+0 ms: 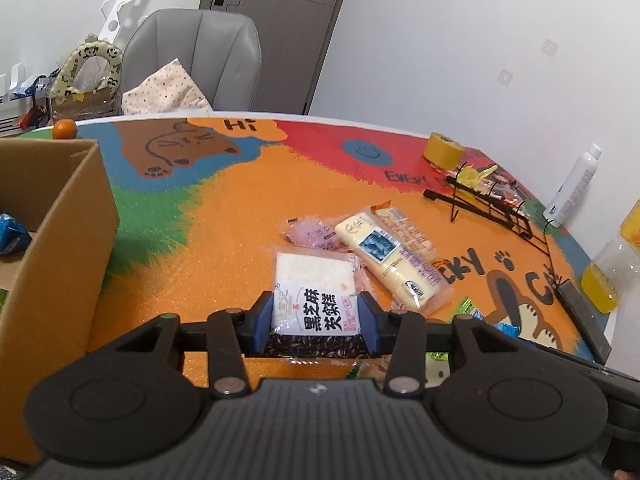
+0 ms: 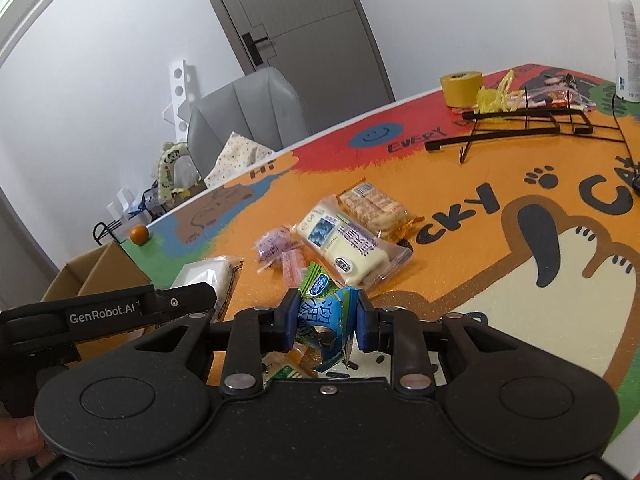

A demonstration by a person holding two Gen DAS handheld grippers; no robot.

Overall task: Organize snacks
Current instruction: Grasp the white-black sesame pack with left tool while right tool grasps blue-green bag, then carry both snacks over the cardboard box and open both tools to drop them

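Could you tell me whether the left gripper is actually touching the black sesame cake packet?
Touching: in the left wrist view, both blue pads of the left gripper press the sides of the black sesame cake packet.

Between my left claw's pads, a snack pack (image 1: 316, 300) reads "黑芝麻"; beyond it the tablecloth (image 1: 224, 216) says "Hi"; the left gripper (image 2: 120, 312), beside my right claw, reads "GenRobot.AI"

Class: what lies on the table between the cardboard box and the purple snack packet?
Nothing: between cardboard box and purple snack packet, the left wrist view shows bare mat.
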